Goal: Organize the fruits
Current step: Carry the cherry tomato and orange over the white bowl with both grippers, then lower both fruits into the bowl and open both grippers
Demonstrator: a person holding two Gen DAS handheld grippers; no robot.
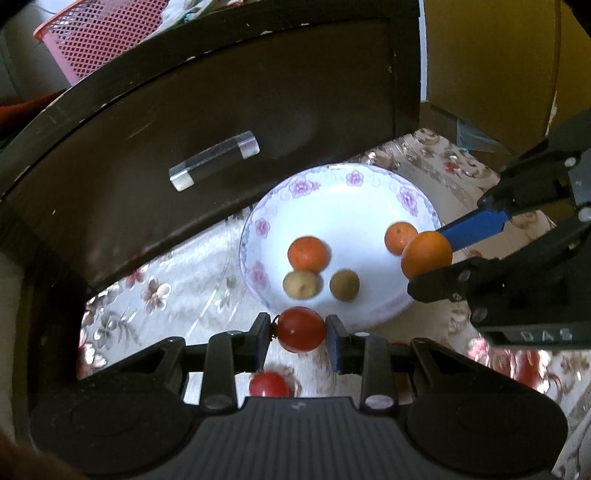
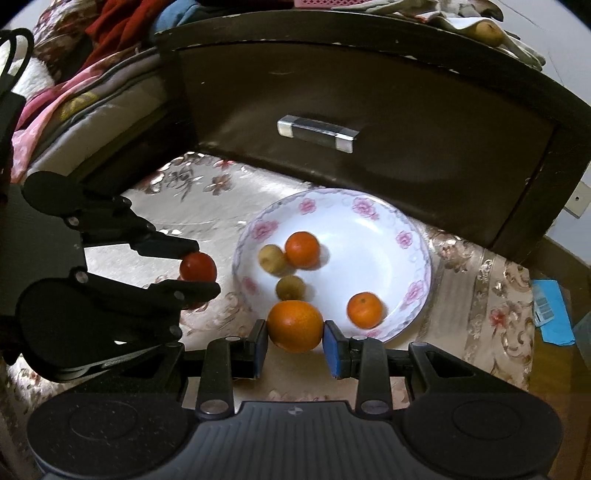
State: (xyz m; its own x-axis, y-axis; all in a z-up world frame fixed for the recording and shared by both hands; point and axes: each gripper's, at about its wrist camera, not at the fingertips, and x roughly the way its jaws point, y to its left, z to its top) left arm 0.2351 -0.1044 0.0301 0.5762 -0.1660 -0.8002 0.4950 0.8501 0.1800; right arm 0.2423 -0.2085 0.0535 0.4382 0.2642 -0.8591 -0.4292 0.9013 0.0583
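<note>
- Left gripper (image 1: pixel 300 329) holds a red tomato (image 1: pixel 301 329), blue pads pressed on both sides of it, jaws narrow; the fruit sits at the fingertips, lifted off the cloth.
- Right gripper (image 2: pixel 294 326) holds an orange (image 2: pixel 295 325), pads clamped left and right on it, jaws narrow.
- From the left wrist view the right gripper (image 1: pixel 428 266) comes in from the right side, its orange (image 1: pixel 426 259) over the plate's right rim.
- From the right wrist view the left gripper (image 2: pixel 197 268) comes in from the left, its tomato (image 2: pixel 198 268) just left of the plate and apart from it.
- White plate with pink flower rim (image 1: pixel 306 184) lies just ahead of both grippers' fingertips; the same plate (image 2: pixel 369 206) shows in the right wrist view.
- On the plate: one small orange (image 1: pixel 308 253) near the middle, another small orange (image 1: pixel 399 237) by the right rim, right behind the held orange.
- Two small yellow-brown round fruits (image 1: pixel 301 284) and (image 1: pixel 344 284) lie side by side nearest the left fingertips; kind unclear.
- Second red tomato (image 1: pixel 269 384) lies on the cloth under the left gripper, behind the fingertips, partly hidden by the body.
- Floral cloth (image 1: pixel 177 280) covers the surface under everything.
- Dark wooden drawer front (image 1: pixel 258 92) with a clear bar handle (image 1: pixel 214 160) stands beyond the plate, close to its far rim.
- Pink mesh basket (image 1: pixel 99 33) far upper left beyond the drawer.
- Blue card or packet (image 2: pixel 552 312) on the surface far right of the right gripper.
- Heaped bedding and clothes (image 2: pixel 74 74) upper left in the right wrist view.
</note>
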